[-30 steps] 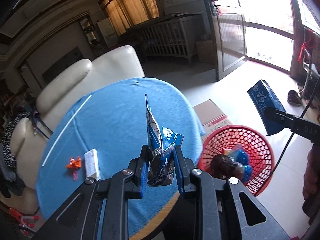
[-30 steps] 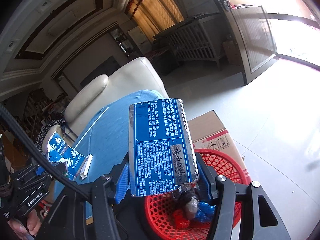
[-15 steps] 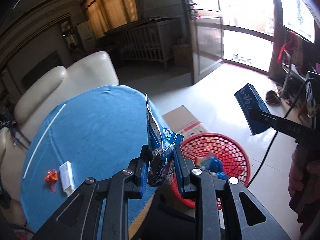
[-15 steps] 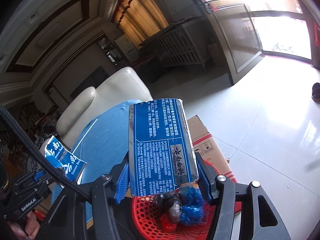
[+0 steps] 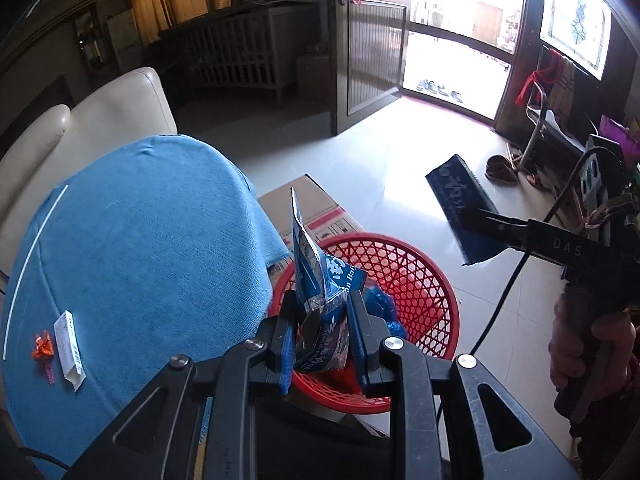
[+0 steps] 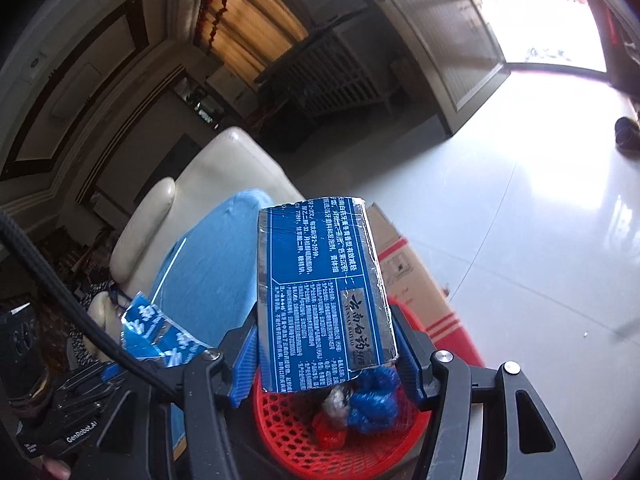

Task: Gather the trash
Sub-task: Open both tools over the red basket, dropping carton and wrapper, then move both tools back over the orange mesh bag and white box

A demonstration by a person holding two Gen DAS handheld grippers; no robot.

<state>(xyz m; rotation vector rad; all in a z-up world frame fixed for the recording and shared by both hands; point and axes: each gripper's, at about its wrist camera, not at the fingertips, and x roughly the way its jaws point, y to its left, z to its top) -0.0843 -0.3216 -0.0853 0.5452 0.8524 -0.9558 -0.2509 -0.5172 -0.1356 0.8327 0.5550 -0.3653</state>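
Left tool [image 5: 323, 334] held low and near, fingers closed on a crumpled blue wrapper [image 5: 320, 280], right tool [image 6: 326, 350] raised to the right, fingers clamped on a flat blue packet [image 6: 320, 280], right hand [image 5: 592, 344] gripping its handle

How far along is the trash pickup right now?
Done: the red basket already holds crumpled blue and dark trash. In hand: the left claw grips a torn blue wrapper and the right claw a flattened blue box, both over the basket, unreleased. Left: a white packet and orange scrap on the blue tablecloth.
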